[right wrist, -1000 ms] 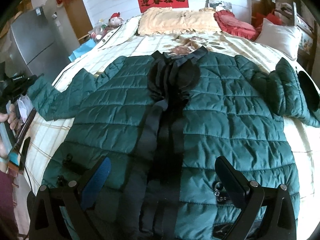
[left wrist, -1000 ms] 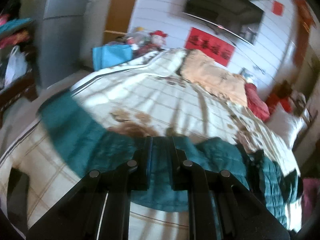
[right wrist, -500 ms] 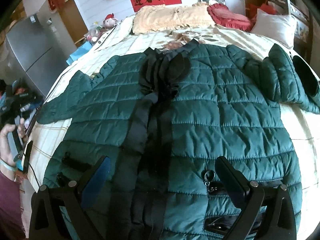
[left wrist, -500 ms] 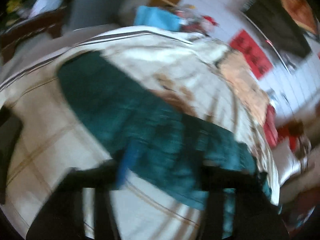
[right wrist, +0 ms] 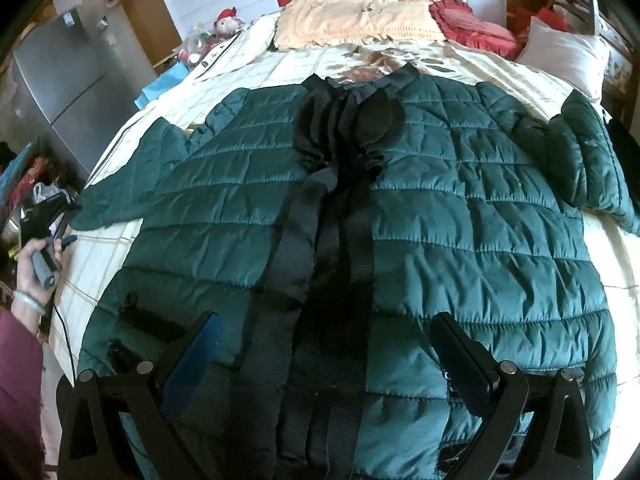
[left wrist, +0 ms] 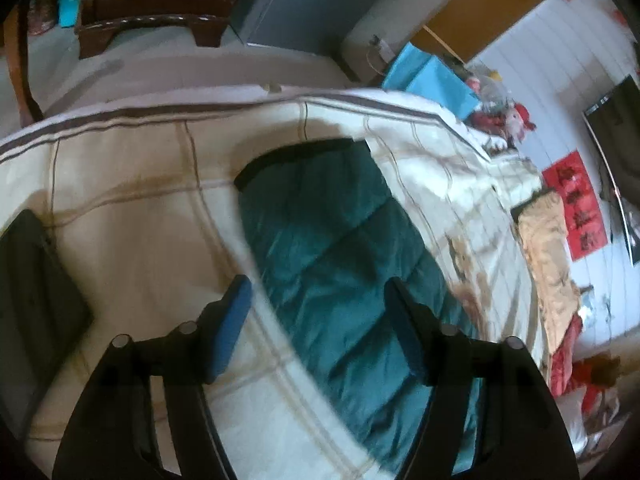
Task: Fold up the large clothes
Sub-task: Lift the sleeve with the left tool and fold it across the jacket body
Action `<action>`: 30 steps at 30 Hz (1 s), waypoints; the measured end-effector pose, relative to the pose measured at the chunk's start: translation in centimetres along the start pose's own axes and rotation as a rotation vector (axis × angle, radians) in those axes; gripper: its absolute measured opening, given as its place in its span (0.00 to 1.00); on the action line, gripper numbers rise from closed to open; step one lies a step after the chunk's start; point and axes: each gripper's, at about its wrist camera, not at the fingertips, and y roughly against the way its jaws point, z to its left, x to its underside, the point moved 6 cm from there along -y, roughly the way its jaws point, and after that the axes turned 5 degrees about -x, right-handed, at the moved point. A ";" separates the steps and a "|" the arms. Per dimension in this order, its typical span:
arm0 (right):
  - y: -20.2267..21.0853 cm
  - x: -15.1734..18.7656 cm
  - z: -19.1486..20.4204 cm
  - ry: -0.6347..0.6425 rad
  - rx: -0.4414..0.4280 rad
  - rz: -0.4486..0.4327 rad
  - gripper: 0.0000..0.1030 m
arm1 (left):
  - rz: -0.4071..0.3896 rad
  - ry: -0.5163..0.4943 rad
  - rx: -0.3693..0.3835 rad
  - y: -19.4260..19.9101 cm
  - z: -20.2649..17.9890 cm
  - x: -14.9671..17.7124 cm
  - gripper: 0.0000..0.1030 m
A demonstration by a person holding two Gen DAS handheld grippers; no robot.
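A dark green quilted jacket (right wrist: 460,216) with a black front placket lies spread face up on the bed (right wrist: 280,64). Its left sleeve (left wrist: 340,248) stretches flat across the checked bedcover toward the bed's edge, black cuff at the far end. My left gripper (left wrist: 316,292) hovers over that sleeve with its jaws opening; the sleeve passes under the gap and the pads (left wrist: 232,320) do not press on it. My right gripper (right wrist: 326,324) is open above the jacket's hem at the placket, holding nothing. The right sleeve (right wrist: 588,160) lies bunched near the right bed edge.
A peach pillow (right wrist: 352,20), a red cushion (right wrist: 472,28) and a white pillow (right wrist: 560,52) line the headboard end. A black flat object (left wrist: 32,300) lies near the bed's left edge. A grey fridge (right wrist: 56,80), a blue bag (left wrist: 432,80) and a dark wooden stool (left wrist: 152,8) stand beside the bed.
My left gripper went from shut on the sleeve to open, rolled, and sank toward the bed. The sleeve now lies flat. The right gripper stayed put.
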 end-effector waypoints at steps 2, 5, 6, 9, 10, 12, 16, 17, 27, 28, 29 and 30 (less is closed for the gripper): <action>0.0 -0.1 0.0 0.001 0.007 0.003 1.00 | -0.013 0.006 -0.008 -0.4 -0.1 -0.7 0.69; -0.2 -0.1 -0.1 -0.001 0.014 0.007 1.00 | -0.020 -0.028 -0.007 -0.9 -0.5 -1.2 0.68; -0.3 -0.2 -0.1 -0.003 0.016 0.010 1.00 | -0.019 -0.045 0.006 -1.0 -0.8 -1.2 0.63; -0.4 -0.2 0.0 -0.005 0.008 0.015 1.00 | 0.011 -0.070 0.033 -1.7 -1.0 -1.1 0.23; -0.4 -0.2 0.1 -0.003 0.006 0.016 1.00 | 0.012 -0.068 0.046 -1.6 -0.9 -1.1 0.17; -0.4 -0.1 0.3 0.005 0.003 0.016 1.00 | -0.002 -0.078 0.071 -0.8 -1.2 -1.0 0.14; -0.1 -0.1 0.6 0.017 -0.001 0.009 1.00 | -0.039 -0.129 0.138 2.2 -2.6 -0.4 0.11; 0.0 -0.1 0.5 0.016 -0.002 0.005 1.00 | -0.041 -0.147 0.173 3.4 -3.2 -0.2 0.11; 1.1 0.0 0.7 0.010 -0.031 -0.021 1.00 | -0.059 -0.307 0.395 12.1 -11.0 4.1 0.10; 1.3 0.1 0.7 0.012 -0.031 -0.026 1.00 | -0.062 -0.329 0.407 12.9 -12.0 4.8 0.10; 1.4 0.0 0.6 0.012 -0.030 -0.031 1.00 | -0.066 -0.356 0.415 13.7 -13.0 5.6 0.10; 1.7 0.0 0.5 0.010 -0.030 -0.037 1.00 | -0.070 -0.380 0.419 14.3 -13.8 6.3 0.10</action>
